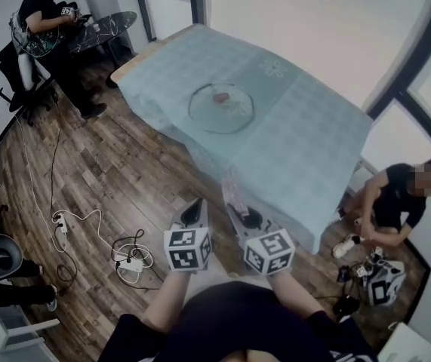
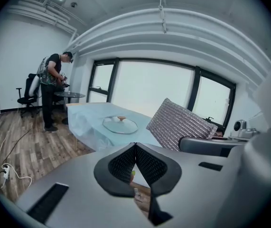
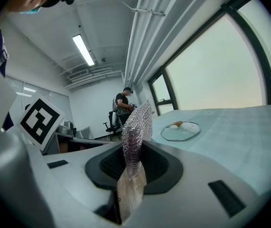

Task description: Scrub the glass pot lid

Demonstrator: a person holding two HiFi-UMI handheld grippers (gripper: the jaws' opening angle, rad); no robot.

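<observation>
You have not started the scrubbing proper: the glass pot lid (image 1: 221, 110) lies flat near the middle of the desk (image 1: 306, 145), on its pale blue cover, knob (image 1: 221, 96) up, with nothing touching it and both tools well short of it. Your right tongs (image 1: 247, 219) are pinching a silvery mesh scrubbing pad (image 1: 235, 190) by its lower edge. In the right gripper view the pad (image 3: 137, 127) stands upright out of the closed jaws, so the tool you need is in hand. Your left tongs (image 1: 193, 214) are pressed together with nothing between them; the left gripper view shows the two dark pads meeting at a seam, the lid (image 2: 120, 124) beyond on the desk and the pad (image 2: 180, 125) off to the right. In the head view both tongs hang over the wooden floor (image 1: 102, 179) in front of the near edge of the desk, pointing toward the lid. As I read it, only the fetching of the pad is done. What is left is almost everything: bring both tongs up to the lid, steady it, likely with the left, perhaps at the knob or the rim, set the pad on the glass and work it across the surface.
</observation>
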